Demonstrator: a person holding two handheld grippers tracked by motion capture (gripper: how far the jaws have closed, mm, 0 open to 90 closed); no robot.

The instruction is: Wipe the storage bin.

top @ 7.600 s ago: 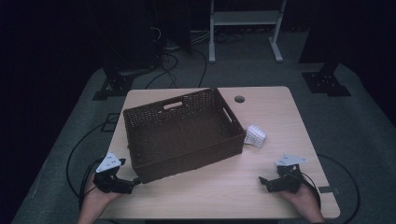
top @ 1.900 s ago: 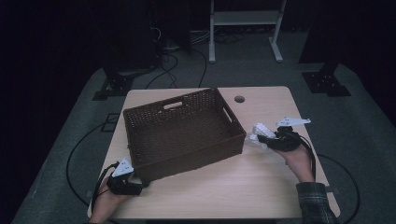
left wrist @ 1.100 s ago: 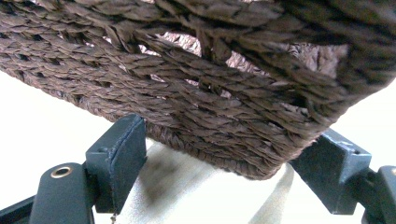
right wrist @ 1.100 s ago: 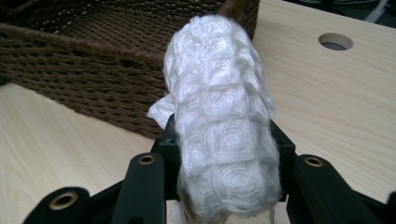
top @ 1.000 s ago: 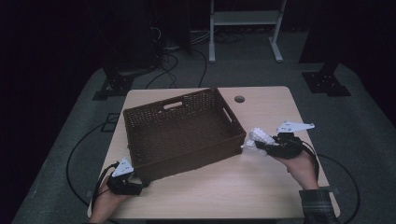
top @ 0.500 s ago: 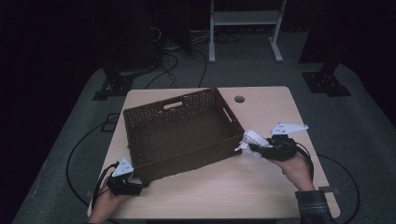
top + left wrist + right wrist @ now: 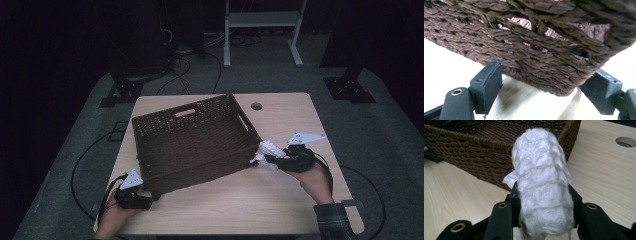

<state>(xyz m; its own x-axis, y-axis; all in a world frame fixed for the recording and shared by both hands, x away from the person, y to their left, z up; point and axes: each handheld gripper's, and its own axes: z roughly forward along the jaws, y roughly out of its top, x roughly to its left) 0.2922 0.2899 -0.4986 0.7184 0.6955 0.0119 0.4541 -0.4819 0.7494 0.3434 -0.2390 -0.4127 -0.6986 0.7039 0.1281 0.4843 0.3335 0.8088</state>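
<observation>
High view: at the near left corner of the basket (image 7: 195,142) the left gripper (image 7: 145,200) has its jaws spread around the wicker corner, steadying it, so that part looks done. The basket looks empty inside. Just right of it, the right gripper (image 7: 270,159) pinches the white cloth (image 7: 266,151) above the table (image 7: 280,200), not yet dropped in.

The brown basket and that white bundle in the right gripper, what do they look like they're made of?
The basket looks woven from twisted brown fibre, perhaps paper rope or seagrass: matte braided strands show in the left gripper view. The white bundle looks like soft cloth or a padded, quilted-looking sheet, with a raised bubbly grid and fuzzy threads; which one I cannot tell.
</observation>
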